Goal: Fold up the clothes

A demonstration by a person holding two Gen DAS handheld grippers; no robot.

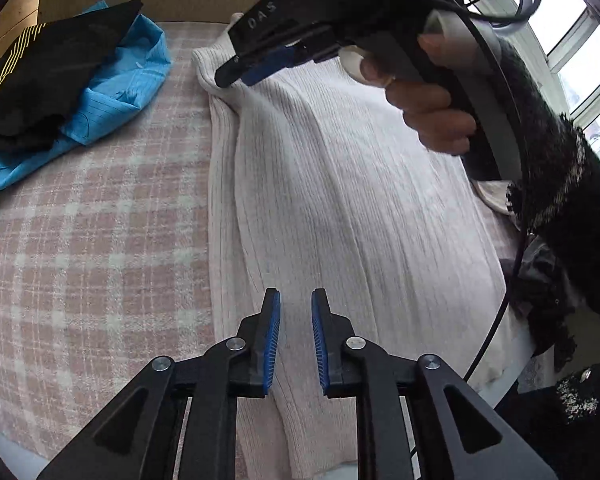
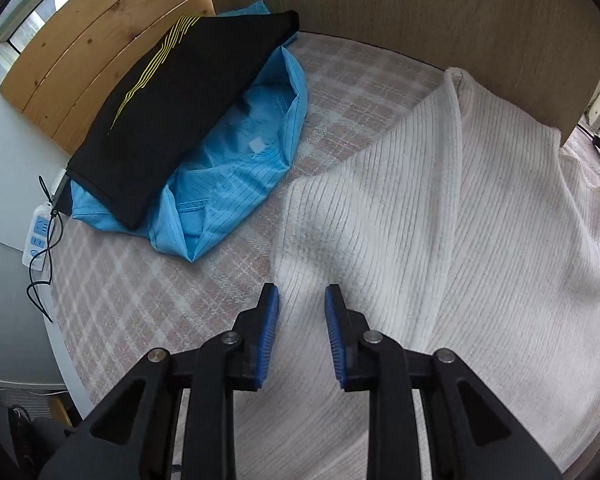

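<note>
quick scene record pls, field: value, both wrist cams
surface: pink plaid cover
garment in work: white ribbed sweater, spread flat, one side folded lengthwise
pile: black garment lying on blue shirt, apart from the sweater
left gripper: open, empty, over sweater's near end
right gripper: open, empty, over sweater's edge near its far end
floor item: power strip
backdrop: wooden board
</note>
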